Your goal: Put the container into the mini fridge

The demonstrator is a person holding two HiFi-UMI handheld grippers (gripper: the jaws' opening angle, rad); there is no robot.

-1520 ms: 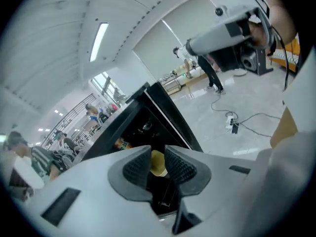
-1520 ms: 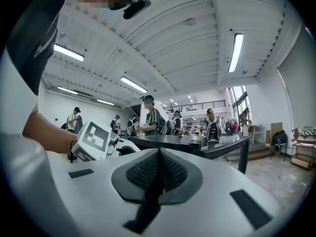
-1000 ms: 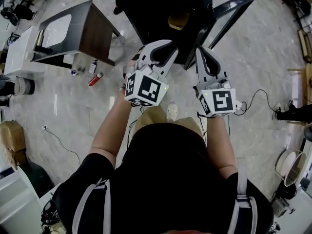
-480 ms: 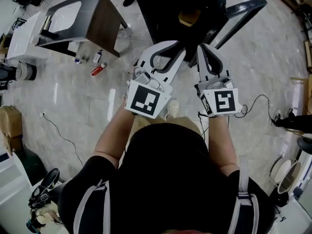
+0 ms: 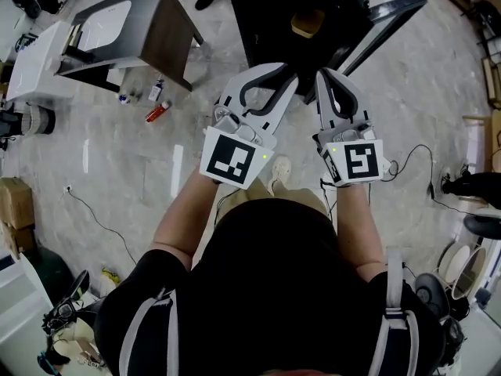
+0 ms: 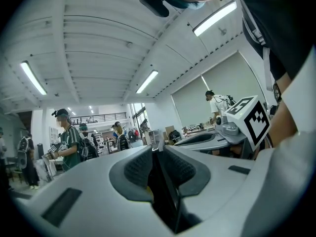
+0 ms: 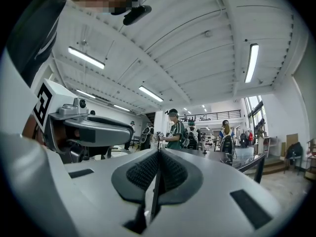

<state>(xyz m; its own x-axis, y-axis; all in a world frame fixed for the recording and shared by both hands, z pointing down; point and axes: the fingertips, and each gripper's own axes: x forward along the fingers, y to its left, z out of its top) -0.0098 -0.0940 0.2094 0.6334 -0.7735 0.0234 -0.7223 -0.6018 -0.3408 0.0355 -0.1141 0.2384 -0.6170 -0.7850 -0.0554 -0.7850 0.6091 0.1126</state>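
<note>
In the head view the black mini fridge stands on the floor ahead of me, its door swung open to the right. A tan container shows in the fridge's dark opening; I cannot tell what it rests on. My left gripper and right gripper are held side by side in front of the fridge, short of the container. Both are shut with nothing between the jaws. The left gripper and right gripper views point up at the ceiling, pads pressed together.
A dark side table stands at the upper left, with a red bottle and small bottles on the floor beside it. A cable runs across the floor at right. Several people stand in the room's background.
The head camera has shifted, so the fridge and table sit slightly further right in view. Both grippers stay shut and almost in place; the left one has turned a little.
</note>
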